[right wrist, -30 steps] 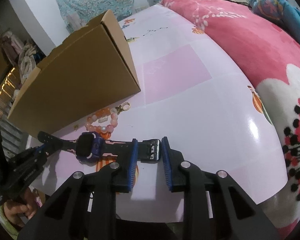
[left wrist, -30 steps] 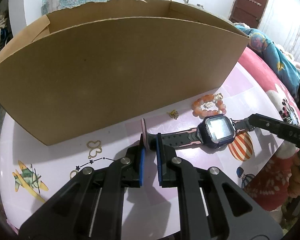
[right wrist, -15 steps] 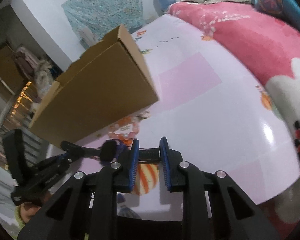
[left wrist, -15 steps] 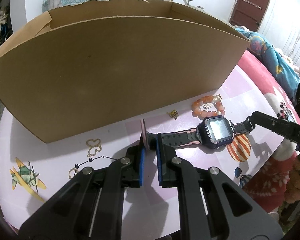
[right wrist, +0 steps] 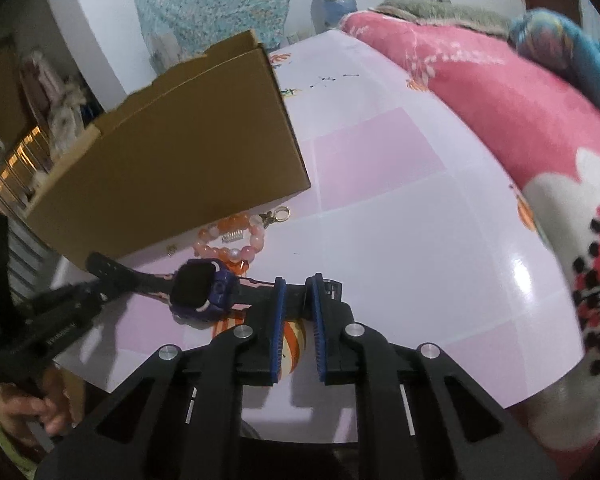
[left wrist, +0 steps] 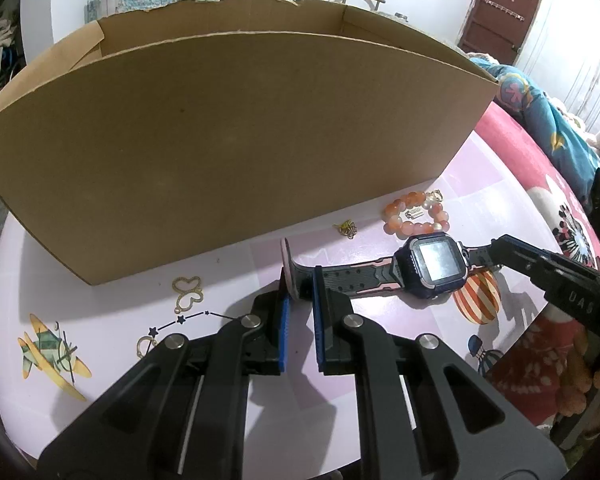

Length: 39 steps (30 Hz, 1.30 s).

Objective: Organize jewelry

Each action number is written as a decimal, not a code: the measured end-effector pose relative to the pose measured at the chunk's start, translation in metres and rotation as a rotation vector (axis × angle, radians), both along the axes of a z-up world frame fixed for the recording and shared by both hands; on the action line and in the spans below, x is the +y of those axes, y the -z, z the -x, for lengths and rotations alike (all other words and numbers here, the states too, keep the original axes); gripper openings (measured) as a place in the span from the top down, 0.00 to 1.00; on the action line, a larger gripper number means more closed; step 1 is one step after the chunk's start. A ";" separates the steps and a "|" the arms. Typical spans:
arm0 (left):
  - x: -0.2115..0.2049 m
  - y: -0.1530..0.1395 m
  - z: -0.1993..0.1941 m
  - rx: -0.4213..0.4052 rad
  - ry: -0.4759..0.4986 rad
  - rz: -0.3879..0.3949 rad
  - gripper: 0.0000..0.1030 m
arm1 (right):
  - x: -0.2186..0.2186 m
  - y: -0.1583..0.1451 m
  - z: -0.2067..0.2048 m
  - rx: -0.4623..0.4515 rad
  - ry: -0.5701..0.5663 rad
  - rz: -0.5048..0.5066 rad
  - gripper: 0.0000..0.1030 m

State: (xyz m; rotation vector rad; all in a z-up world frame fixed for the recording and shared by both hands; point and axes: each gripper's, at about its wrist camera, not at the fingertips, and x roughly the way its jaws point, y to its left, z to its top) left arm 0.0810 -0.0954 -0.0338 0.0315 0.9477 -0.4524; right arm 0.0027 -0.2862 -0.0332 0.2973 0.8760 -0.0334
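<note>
A dark blue and pink smartwatch (left wrist: 436,264) lies stretched between both grippers on the lilac table (left wrist: 100,320). My left gripper (left wrist: 298,292) is shut on the tip of its holed strap. In the right wrist view my right gripper (right wrist: 298,292) has the buckle strap between its blue pads, jaws closing, pads touching it. The watch (right wrist: 202,290) sits just left of those fingers. An orange bead bracelet (left wrist: 414,216) and a small gold charm (left wrist: 348,229) lie behind the watch, by the open cardboard box (left wrist: 236,140).
The box (right wrist: 172,156) walls off the far side. A gold clasp (right wrist: 278,215) lies beside the bracelet (right wrist: 232,236). A pink blanket (right wrist: 500,100) borders the table on the right. The table's near edge runs just under both grippers. A hand (right wrist: 24,412) holds the left gripper (right wrist: 96,292).
The right gripper's jaws have narrowed onto the buckle strap, and its view has rolled and shifted slightly. The left gripper and the strap tip in it have stayed put.
</note>
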 end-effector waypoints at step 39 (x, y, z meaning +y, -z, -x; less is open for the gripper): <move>-0.006 -0.037 0.029 -0.109 0.068 0.025 0.98 | -0.019 -0.022 0.016 -0.091 0.065 -0.082 0.97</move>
